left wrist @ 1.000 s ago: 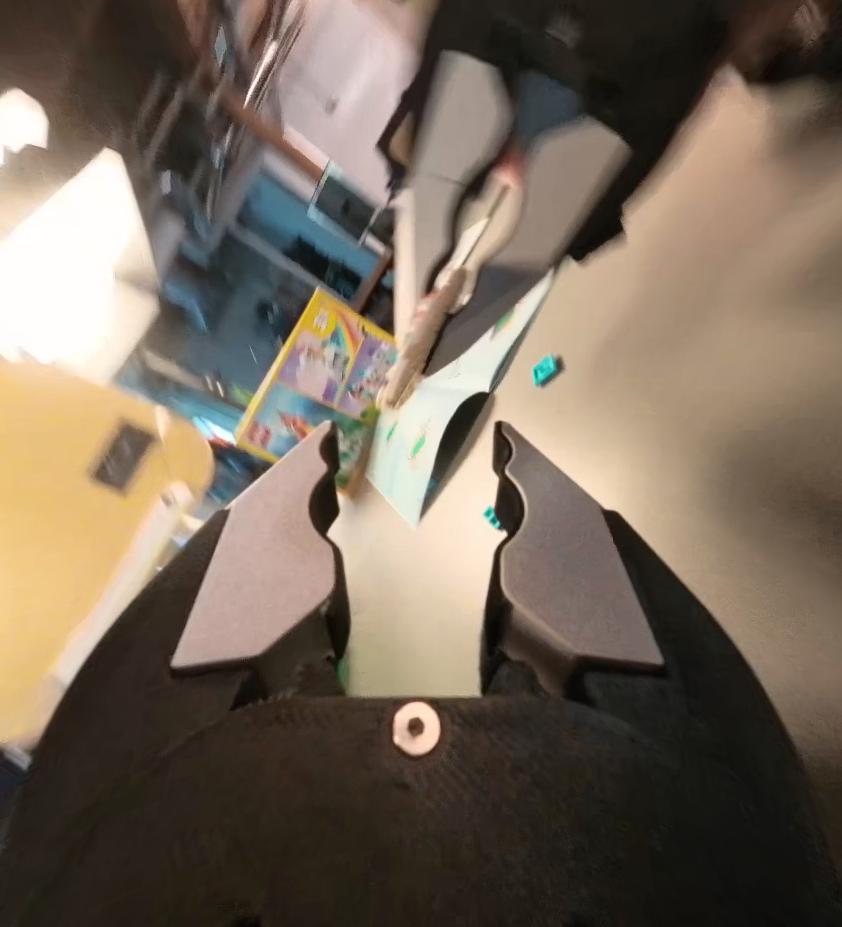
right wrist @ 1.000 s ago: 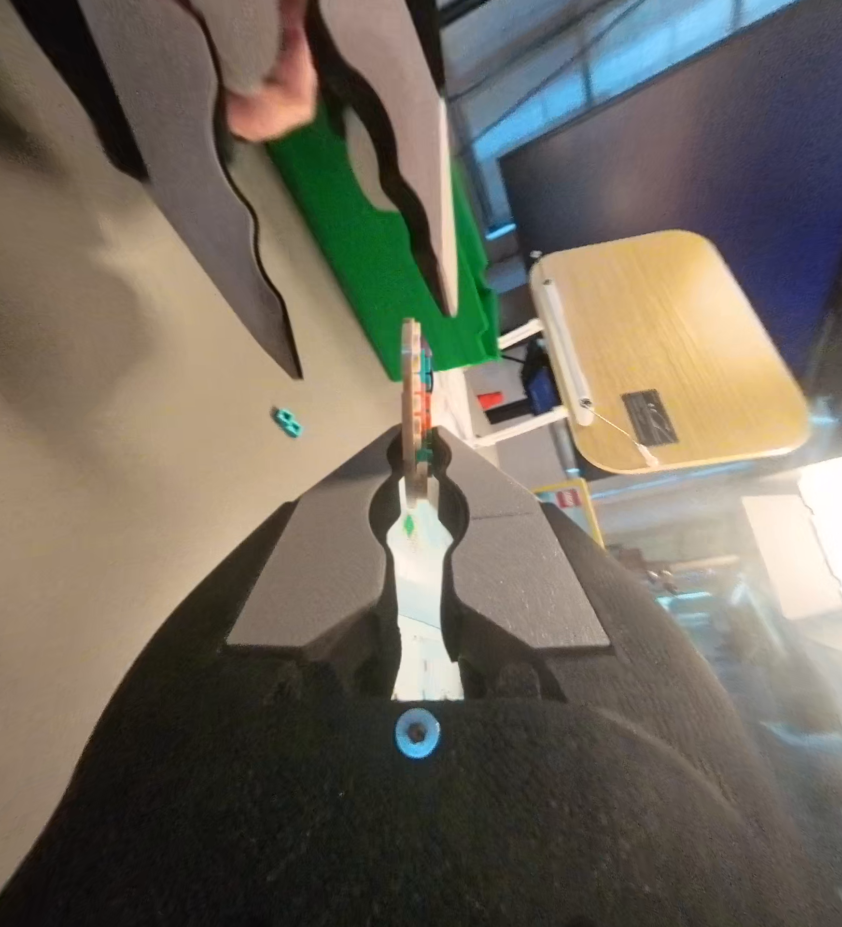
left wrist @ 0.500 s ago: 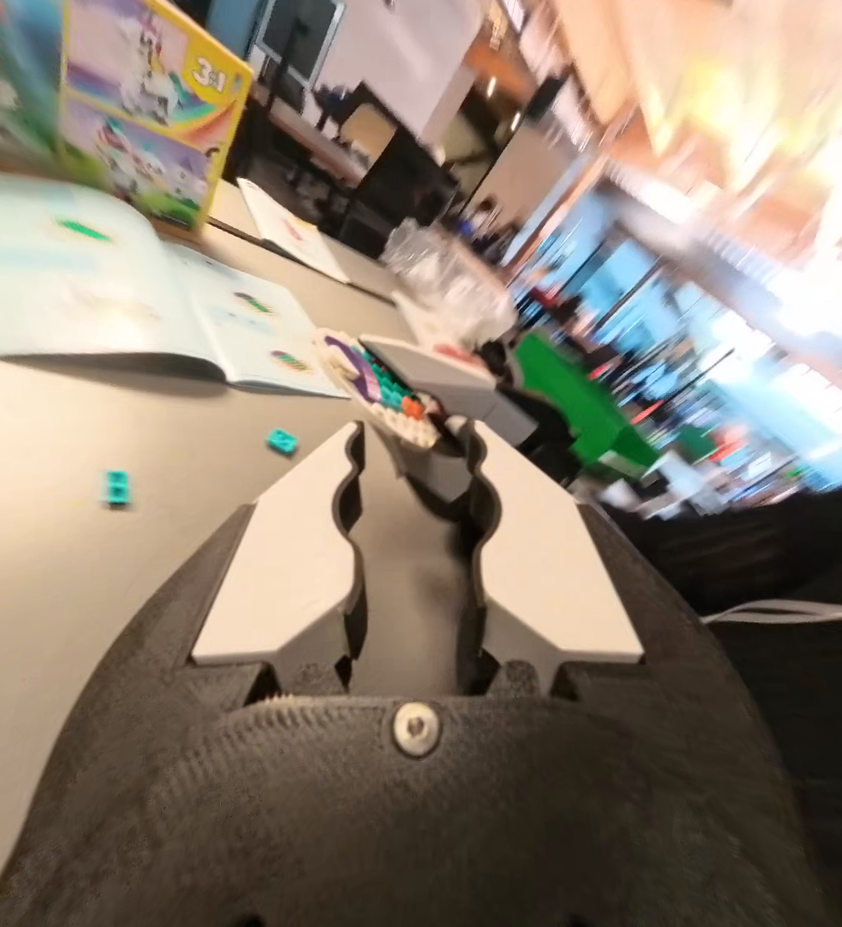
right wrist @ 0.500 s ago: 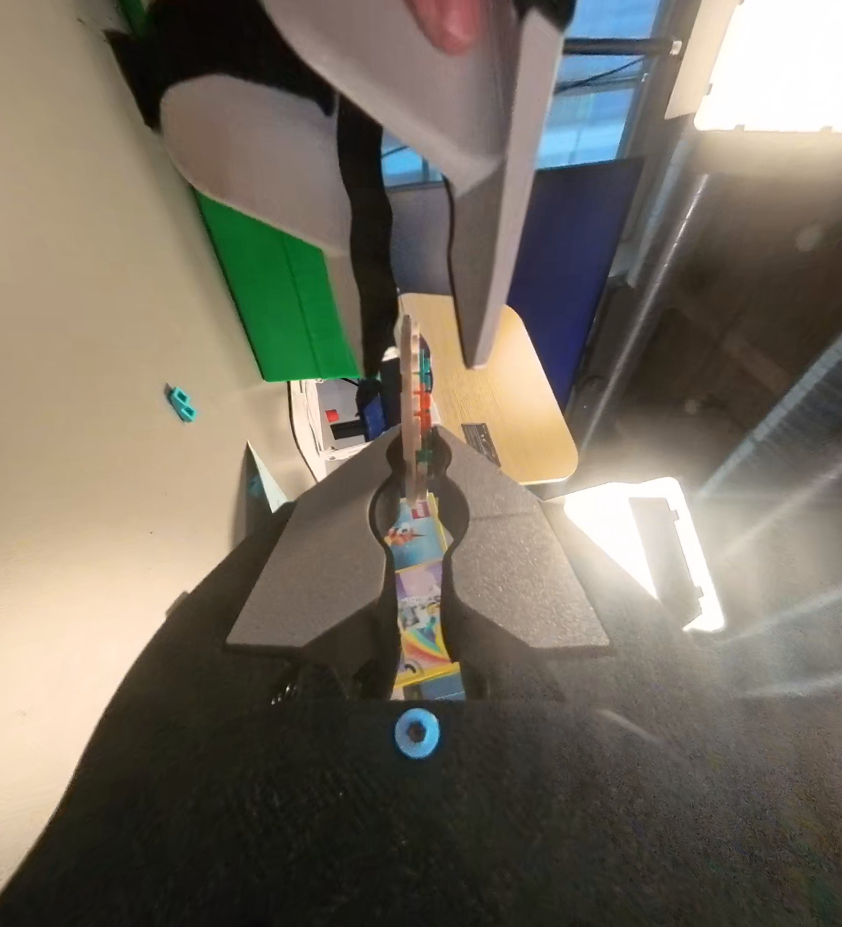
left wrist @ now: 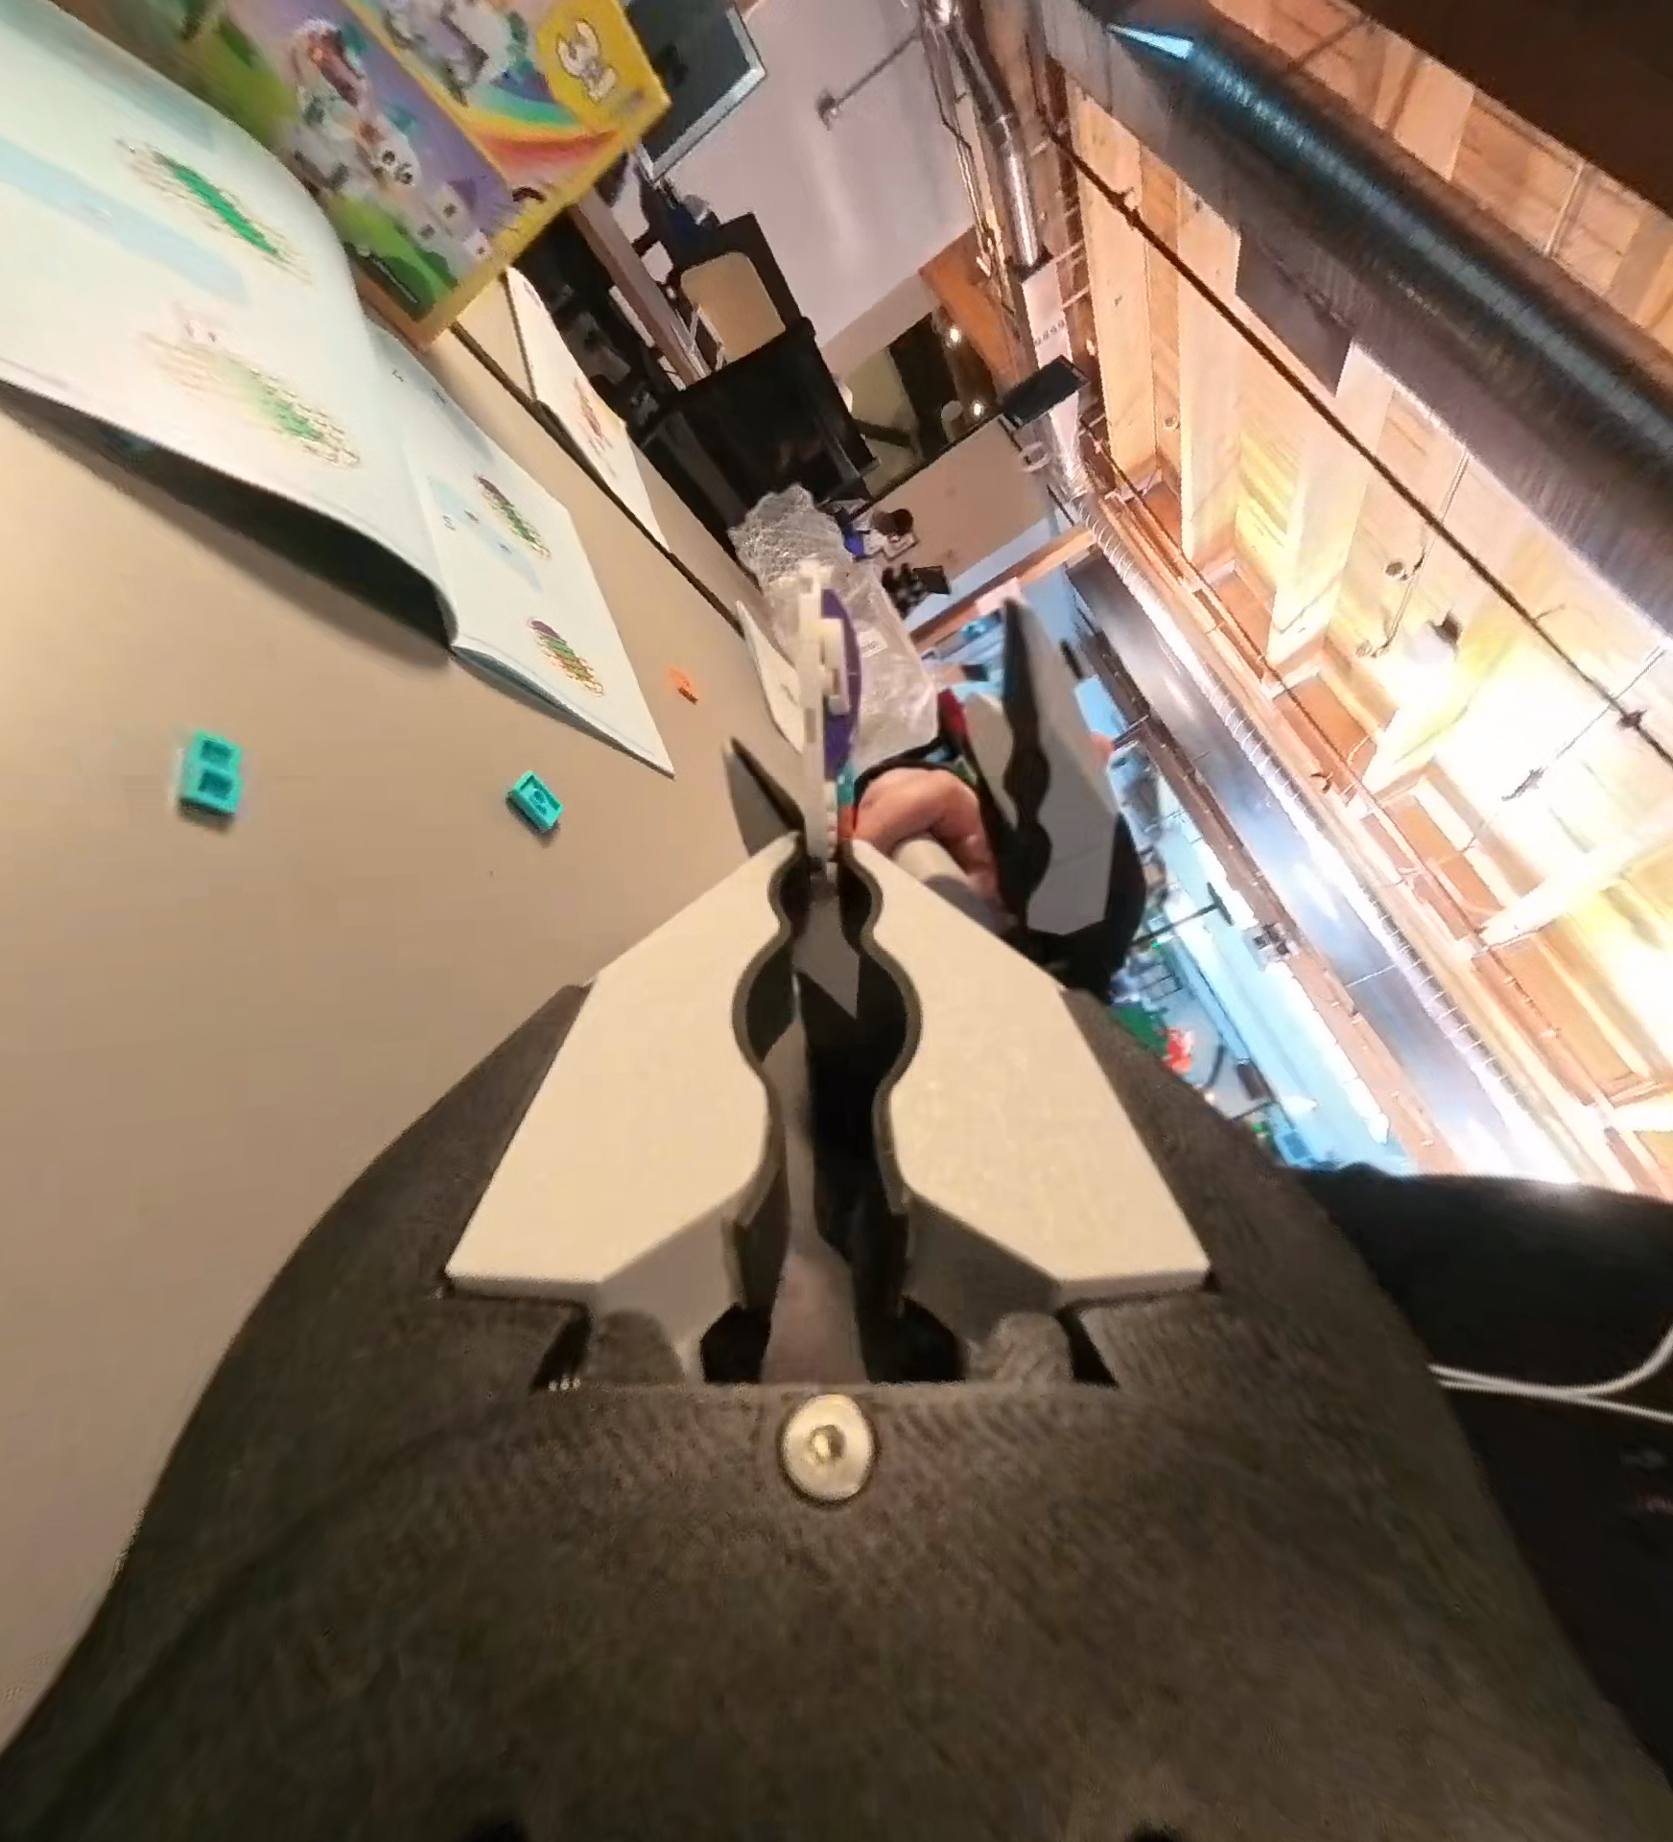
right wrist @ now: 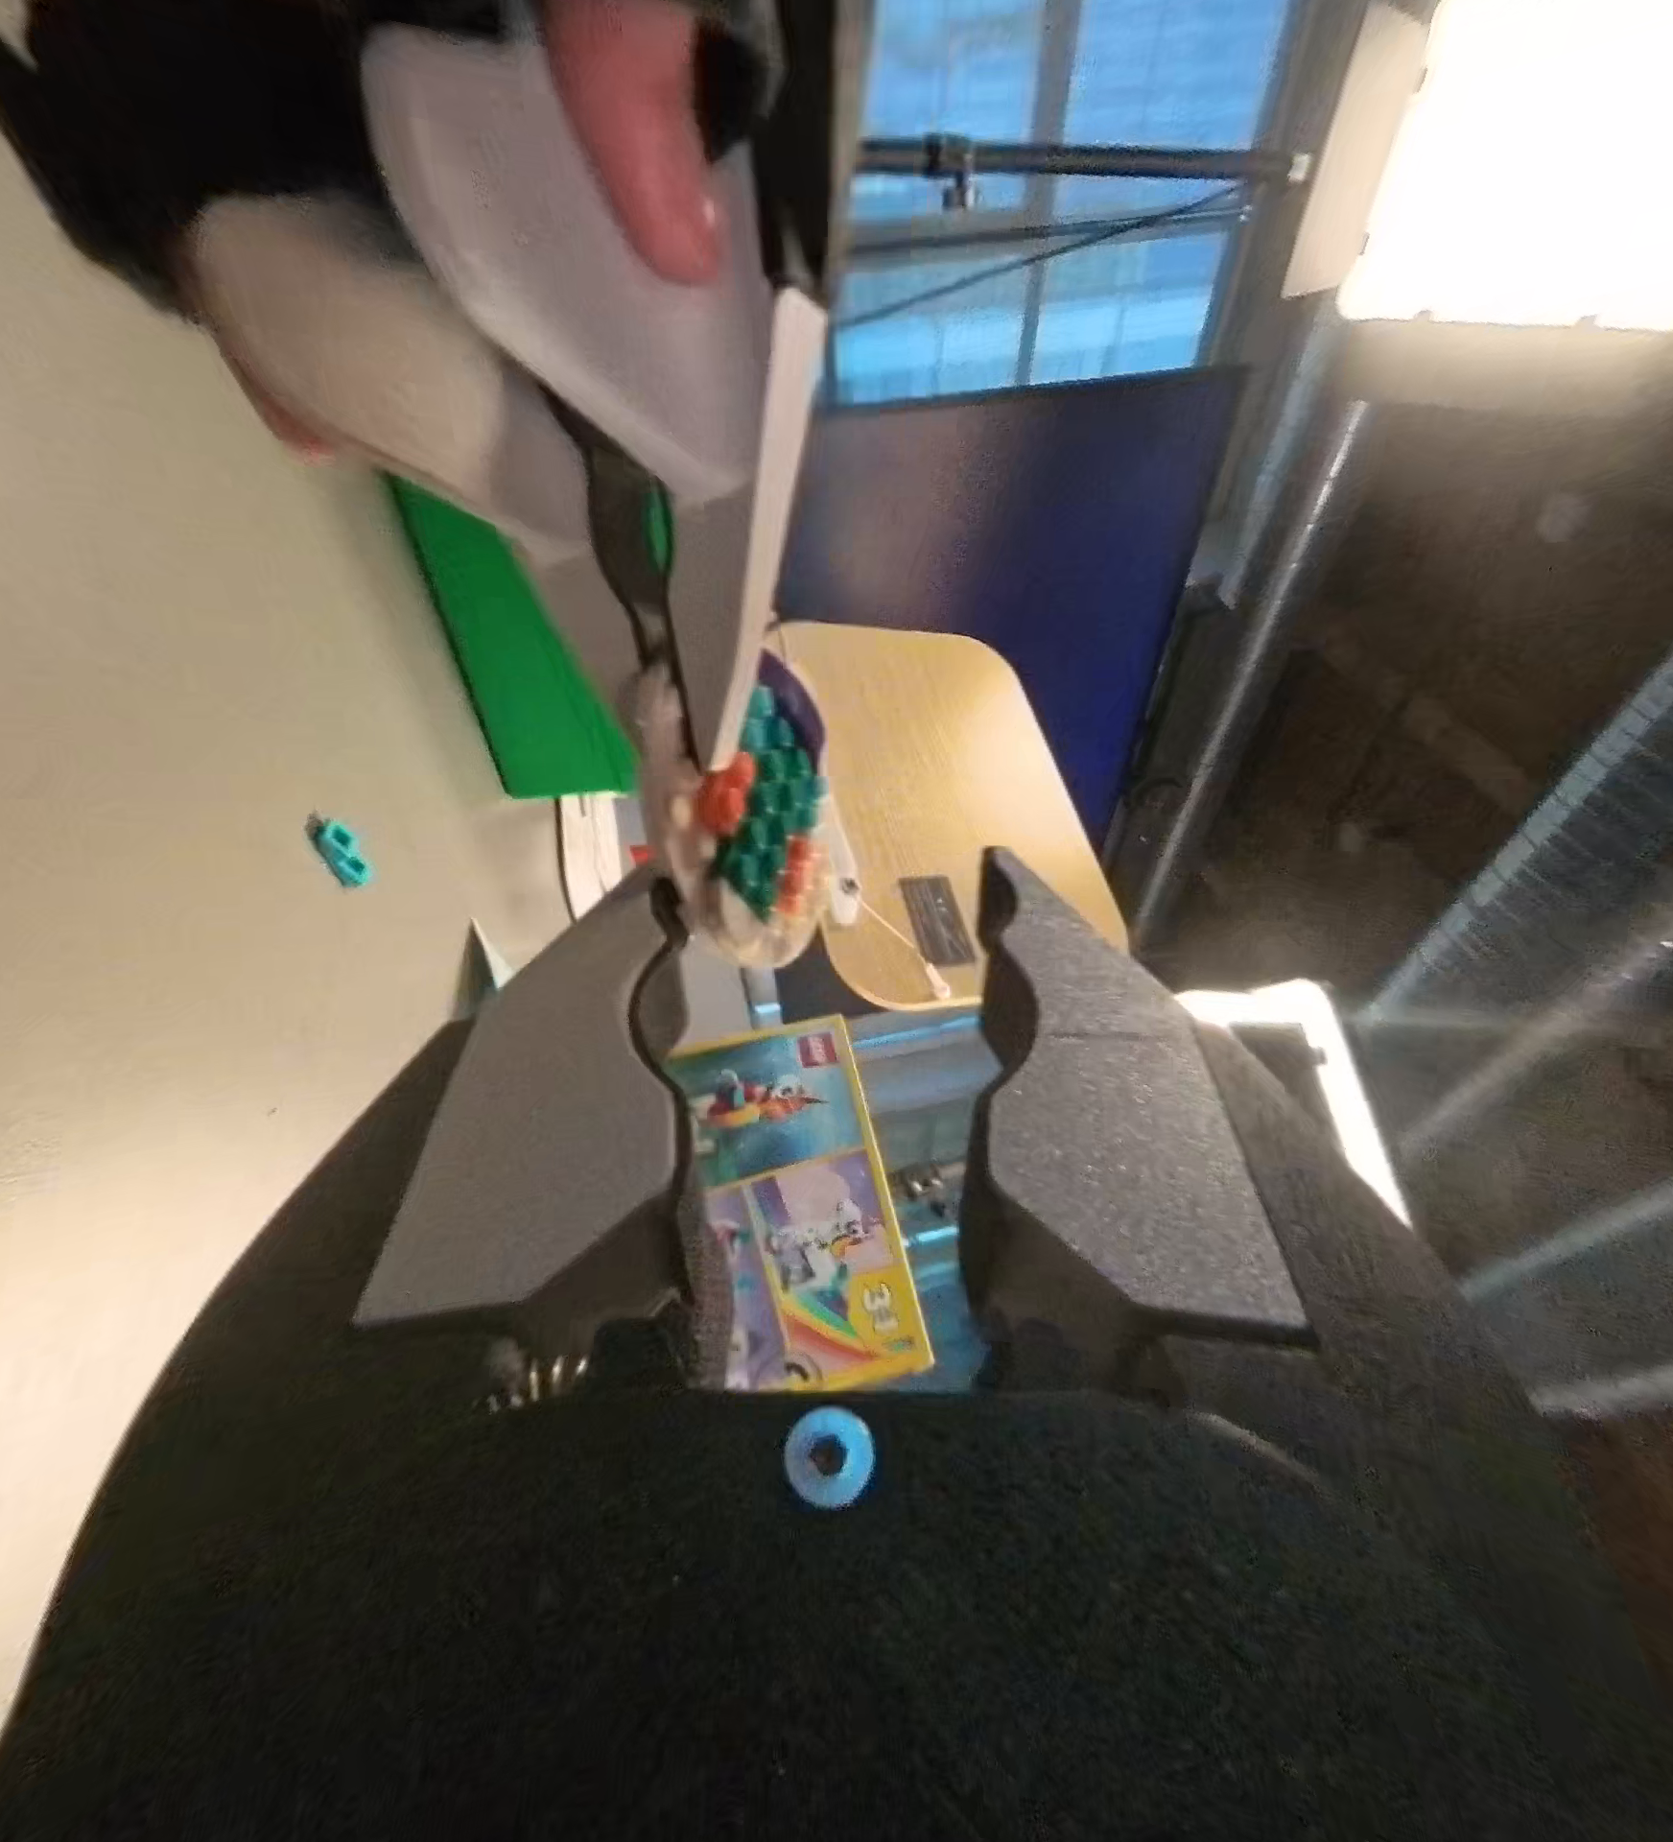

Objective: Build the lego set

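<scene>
The left tongs are clenched on the flat, partly built model of white, teal and orange bricks, held above the beige desk; the right tongs stand released beside it; two loose teal bricks lie unattached, so building looks unfinished.

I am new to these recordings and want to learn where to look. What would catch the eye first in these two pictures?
First, the small lego assembly with teal and orange studs, held in the air by the left gripper, whose fingertips are shut on its edge. Just below it, the right gripper stands wide open. Two loose teal bricks lie on the beige table beside the open instruction booklet.
</scene>
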A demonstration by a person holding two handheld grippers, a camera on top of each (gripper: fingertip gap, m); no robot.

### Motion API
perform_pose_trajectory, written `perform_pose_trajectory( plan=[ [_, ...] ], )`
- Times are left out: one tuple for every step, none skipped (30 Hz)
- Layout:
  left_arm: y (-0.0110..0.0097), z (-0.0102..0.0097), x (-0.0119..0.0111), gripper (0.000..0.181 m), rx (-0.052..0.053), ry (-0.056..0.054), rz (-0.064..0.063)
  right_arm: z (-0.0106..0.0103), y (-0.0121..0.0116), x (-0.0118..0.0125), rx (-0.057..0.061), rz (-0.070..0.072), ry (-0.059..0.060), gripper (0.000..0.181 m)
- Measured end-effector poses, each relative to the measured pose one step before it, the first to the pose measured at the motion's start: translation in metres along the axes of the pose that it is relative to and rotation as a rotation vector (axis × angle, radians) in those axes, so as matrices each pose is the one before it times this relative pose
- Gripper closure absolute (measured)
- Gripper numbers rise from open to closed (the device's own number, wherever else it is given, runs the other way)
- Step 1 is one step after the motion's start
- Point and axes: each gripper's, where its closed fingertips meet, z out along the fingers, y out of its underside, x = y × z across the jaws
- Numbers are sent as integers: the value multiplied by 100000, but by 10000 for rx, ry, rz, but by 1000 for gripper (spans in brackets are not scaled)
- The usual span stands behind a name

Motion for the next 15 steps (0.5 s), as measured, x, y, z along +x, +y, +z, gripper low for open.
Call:
perform_pose_trajectory(
  plan=[
    [-461,-443,116,178,82,84,-196,8,-143,324,166,213,-242,115],
    [-567,-563,-42,178,131,-99,68,-35,191,523,-39,497,-239,111],
    [-528,-667,-361,178,64,-306,322,-172,447,958,-174,662,-98,109],
    [-522,-733,-488,177,65,-298,317,-298,444,1131,-117,563,-117,110],
    [-466,-715,-451,178,48,-156,110,-376,428,1034,-98,426,-234,110],
    [-279,-603,-460,178,-82,-58,-13,-486,649,1090,-232,350,-172,110],
    [-69,-491,-525,178,-236,-42,-68,-642,869,1134,-351,376,-60,110],
    [60,-372,-433,178,-351,17,-99,-777,959,1135,-351,506,30,110],
    [166,-244,-263,178,-458,99,-72,-848,1064,1041,-362,647,66,111],
    [302,-84,-209,178,-598,97,-8,-873,1184,938,-405,756,81,111],
    [500,72,-154,178,-761,117,62,-843,1295,933,-432,863,169,111],
    [602,248,-159,178,-867,143,59,-798,1388,998,-424,937,277,112],
    [466,369,-134,178,-781,182,55,-693,1431,1052,-381,998,351,113],
    [401,512,-135,178,-777,197,-18,-575,1417,1164,-328,1072,433,113],
    [450,682,66,178,-867,296,-60,-453,1254,1180,-212,1000,467,113]
  ],
)
